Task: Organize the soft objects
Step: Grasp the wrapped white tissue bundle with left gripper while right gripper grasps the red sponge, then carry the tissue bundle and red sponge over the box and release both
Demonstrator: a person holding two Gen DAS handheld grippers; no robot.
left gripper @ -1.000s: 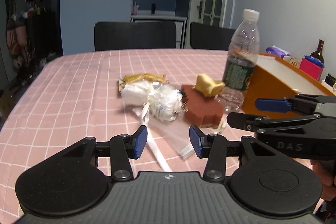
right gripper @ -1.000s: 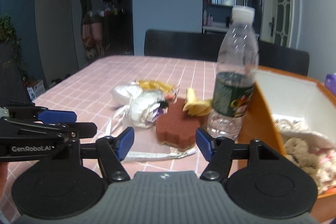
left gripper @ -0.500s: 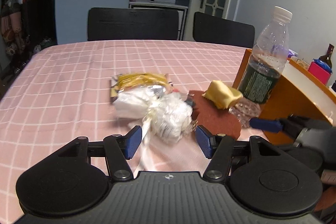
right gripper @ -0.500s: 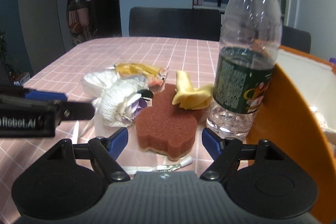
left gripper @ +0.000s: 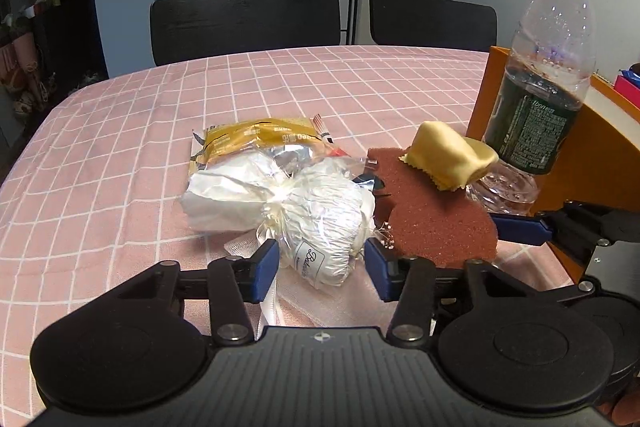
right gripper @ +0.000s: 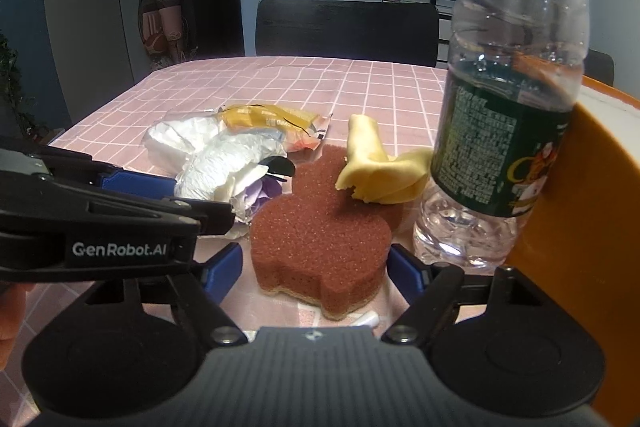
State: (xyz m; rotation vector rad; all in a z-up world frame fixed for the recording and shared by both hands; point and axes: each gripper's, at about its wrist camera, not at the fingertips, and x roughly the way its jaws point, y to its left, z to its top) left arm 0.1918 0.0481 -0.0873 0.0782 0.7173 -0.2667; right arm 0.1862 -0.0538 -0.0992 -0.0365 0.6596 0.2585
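Jaws: left gripper (left gripper: 320, 265) closing, its blue pads either side of the white wrapped bundle (left gripper: 320, 227); bundle sits between them, pads look just beside the plastic, contact not clear. Right gripper (right gripper: 316, 273) also closing, blue pads flanking the brown sponge (right gripper: 320, 243) with a small gap each side; not pressing yet.

Bundle: clear crinkled wrap, tied with pale ribbon, lying on the pink checked tablecloth (left gripper: 120, 147). Touching behind it, a yellow snack packet (left gripper: 256, 139). Sponge lies just right of the bundle, flat, lobed outline. A yellow soft piece (right gripper: 376, 171) rests on the sponge's far end.

Further out: plastic water bottle (right gripper: 508, 107), upright, dark green label, touching the yellow piece and standing against the orange box (right gripper: 580, 207) at the right. Left gripper's side shows in the right wrist view, crossing low left. Two black chairs (left gripper: 248, 19) beyond the table's far edge.
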